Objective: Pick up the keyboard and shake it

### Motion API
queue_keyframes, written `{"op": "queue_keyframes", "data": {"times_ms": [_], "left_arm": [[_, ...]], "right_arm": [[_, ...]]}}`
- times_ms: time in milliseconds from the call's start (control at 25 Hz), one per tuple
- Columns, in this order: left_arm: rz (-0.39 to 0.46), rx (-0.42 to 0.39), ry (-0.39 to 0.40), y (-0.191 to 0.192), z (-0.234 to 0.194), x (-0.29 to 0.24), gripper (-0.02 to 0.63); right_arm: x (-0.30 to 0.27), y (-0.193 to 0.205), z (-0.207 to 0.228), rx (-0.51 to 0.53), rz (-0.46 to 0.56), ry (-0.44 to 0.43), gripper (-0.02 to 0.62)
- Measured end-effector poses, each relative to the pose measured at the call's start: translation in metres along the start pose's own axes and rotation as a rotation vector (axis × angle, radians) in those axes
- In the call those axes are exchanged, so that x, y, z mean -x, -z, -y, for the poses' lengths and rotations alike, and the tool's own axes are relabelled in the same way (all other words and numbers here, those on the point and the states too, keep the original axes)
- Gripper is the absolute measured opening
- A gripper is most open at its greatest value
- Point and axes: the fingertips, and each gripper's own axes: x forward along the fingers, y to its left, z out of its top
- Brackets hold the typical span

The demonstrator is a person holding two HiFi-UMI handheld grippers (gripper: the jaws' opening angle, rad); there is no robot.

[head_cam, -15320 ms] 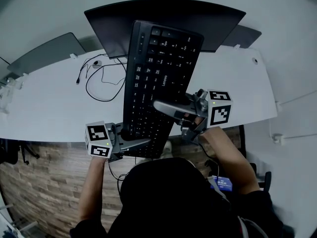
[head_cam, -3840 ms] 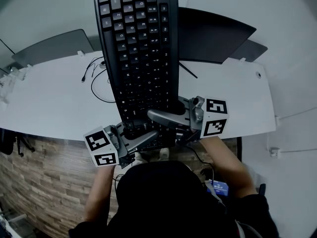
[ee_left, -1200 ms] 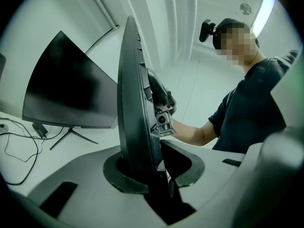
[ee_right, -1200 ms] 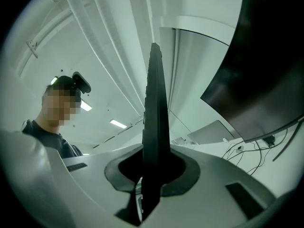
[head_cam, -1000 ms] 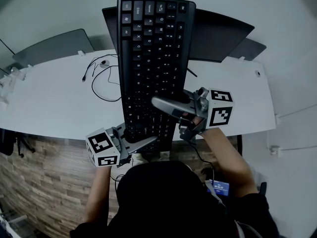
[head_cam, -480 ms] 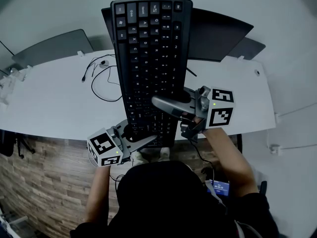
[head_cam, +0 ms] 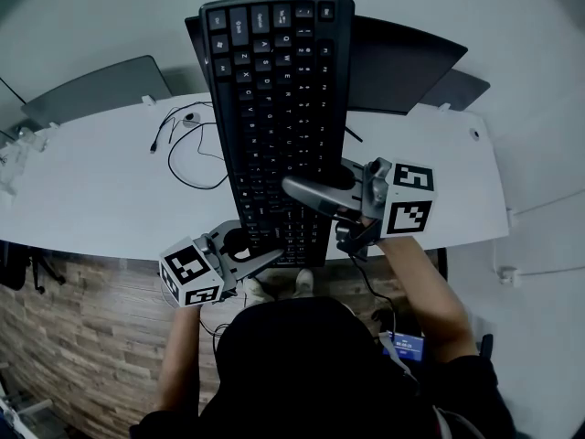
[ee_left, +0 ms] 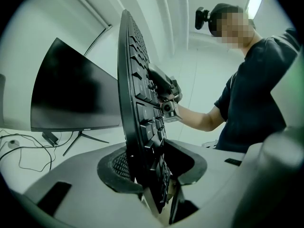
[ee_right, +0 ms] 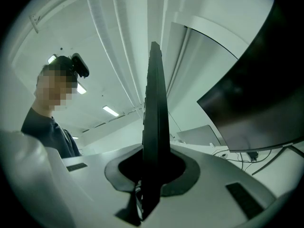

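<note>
A black keyboard (head_cam: 274,108) is held up over the white desk (head_cam: 91,199), its long side pointing away from me, keys facing me. My right gripper (head_cam: 300,196) is shut on its right edge near the lower end; in the right gripper view the keyboard (ee_right: 154,127) stands edge-on, pinched between the jaws. My left gripper (head_cam: 254,251) is at the keyboard's bottom left corner. Its jaws have just been opening. In the left gripper view the keyboard (ee_left: 137,103) still stands between them, with a gap on the key side.
A dark monitor (head_cam: 402,62) stands at the back of the desk behind the keyboard. A loose black cable (head_cam: 192,154) lies left of the middle. A grey flat panel (head_cam: 91,94) sits at the far left. Wood-pattern floor (head_cam: 82,337) shows below the desk's front edge.
The left gripper's jaws have spread and it has sunk a little at the keyboard's lower corner. The keyboard's far end has leaned slightly left. The right gripper keeps its hold.
</note>
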Motion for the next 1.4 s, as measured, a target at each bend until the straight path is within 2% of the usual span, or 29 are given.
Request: {"op": "queue_keyframes", "data": {"times_ms": [320,560,720,1040,1240,1400], "left_arm": [[-0.033,-0.010,-0.036,0.014,-0.013,-0.002,0.169],[-0.174,-0.082,-0.172,0.040,-0.034,0.019,0.170],[-0.201,-0.129,-0.233,0.038,-0.044,0.024,0.170],[-0.224,-0.381,-0.457,0.002,-0.057,0.035,0.192],[-0.225,-0.493,-0.551,-0.007,-0.061,0.045,0.202],[-0.199,-0.552,-0.629,-0.027,-0.066,0.050,0.207]], "right_arm": [[0.003,0.003,0.006,0.045,-0.024,0.033,0.075],[0.003,0.002,0.012,0.156,-0.085,0.126,0.075],[0.008,0.001,0.023,0.240,-0.143,0.180,0.074],[0.017,0.002,0.032,0.333,-0.221,0.293,0.074],[0.020,0.017,0.044,0.469,-0.326,0.417,0.075],[0.025,0.018,0.060,0.572,-0.413,0.514,0.075]]}}
